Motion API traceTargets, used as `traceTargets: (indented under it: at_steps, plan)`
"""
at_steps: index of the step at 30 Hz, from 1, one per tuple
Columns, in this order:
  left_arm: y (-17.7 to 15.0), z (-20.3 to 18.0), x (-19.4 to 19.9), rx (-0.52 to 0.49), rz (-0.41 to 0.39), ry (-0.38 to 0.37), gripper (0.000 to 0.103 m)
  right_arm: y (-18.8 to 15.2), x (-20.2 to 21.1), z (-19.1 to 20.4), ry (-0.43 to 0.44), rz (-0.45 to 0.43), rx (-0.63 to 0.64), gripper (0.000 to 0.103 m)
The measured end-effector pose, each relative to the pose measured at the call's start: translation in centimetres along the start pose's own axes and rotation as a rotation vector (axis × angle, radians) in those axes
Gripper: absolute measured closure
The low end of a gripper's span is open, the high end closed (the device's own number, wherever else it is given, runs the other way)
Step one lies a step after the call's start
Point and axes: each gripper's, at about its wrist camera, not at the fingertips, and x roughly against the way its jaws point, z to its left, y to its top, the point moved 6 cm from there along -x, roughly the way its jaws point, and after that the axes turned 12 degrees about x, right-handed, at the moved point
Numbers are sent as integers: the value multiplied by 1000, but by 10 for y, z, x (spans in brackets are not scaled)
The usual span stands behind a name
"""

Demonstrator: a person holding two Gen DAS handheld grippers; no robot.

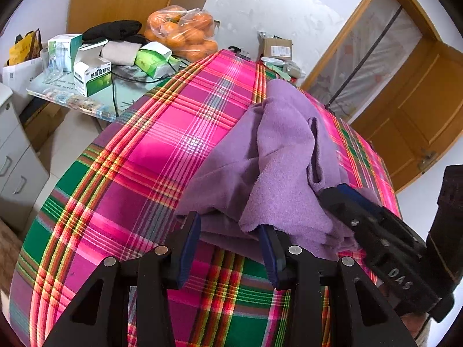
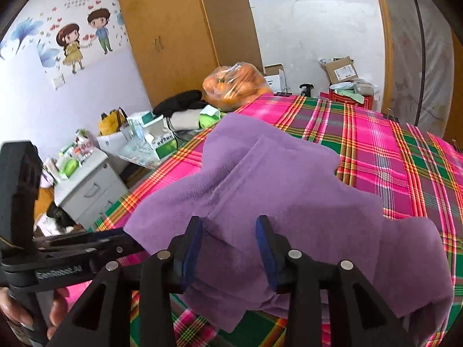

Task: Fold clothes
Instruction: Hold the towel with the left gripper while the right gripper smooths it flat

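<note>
Two handheld grippers meet at the near edge of a purple fleece garment [image 2: 260, 179] lying rumpled on a pink-and-green plaid cloth [image 1: 162, 150] that covers the counter. The left gripper [image 1: 230, 245] has its fingers parted, with a hanging flap of the fleece draped over the right-hand finger [image 1: 267, 251] and loose folds sagging into the gap; nothing is pinched. The right gripper [image 2: 228, 248] is likewise spread, its blue-padded fingers [image 2: 192, 248] resting against the fleece without clamping it. Seen from the left wrist camera, the right gripper pushes in from the side, its tips buried under the cloth, so both sit equally close to the hem. The garment's long axis runs away from both sets of fingers toward the far end of the counter, partly doubled and still bunched, a state that would suit either a fold in progress or a pile being gathered. Beyond it stand a bag of oranges [image 1: 182, 33], medicine boxes [image 1: 91, 75] on a glass side table, a cardboard parcel [image 2: 341, 70] and a wooden wardrobe [image 2: 179, 31].
</note>
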Motion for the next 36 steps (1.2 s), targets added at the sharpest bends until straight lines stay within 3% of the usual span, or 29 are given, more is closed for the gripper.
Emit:
traceTargets:
  at_steps: [5, 6, 8, 11, 15, 22, 25, 26, 36]
  plan:
    - [-2, -3, -1, -10, 6, -1, 61, -6, -5, -7, -13, 21, -11, 67]
    - [-2, -4, -1, -12, 6, -1, 61, -7, -5, -10, -17, 22, -21, 70]
    - [-2, -5, 0, -13, 4, 0, 61, -9, -3, -17, -36, 25, -45, 93]
    - [-2, -6, 2, -17, 2, -2, 61, -12, 1, -30, -35, 16, -110, 101]
    - [-3, -8, 2, -19, 3, -2, 61, -14, 21, -51, -75, -37, -198, 102]
    - [-5, -11, 1, -22, 6, -3, 61, -10, 30, -45, 18, -68, -181, 97]
    - [-5, -11, 1, -22, 5, -4, 61, -5, 24, -26, 56, -70, -146, 70]
    - [-5, -11, 1, -22, 5, -4, 61, -4, 22, -20, 56, -65, -127, 68]
    - [-3, -6, -1, -14, 11, -10, 61, 1, 5, 10, 17, -14, 6, 66]
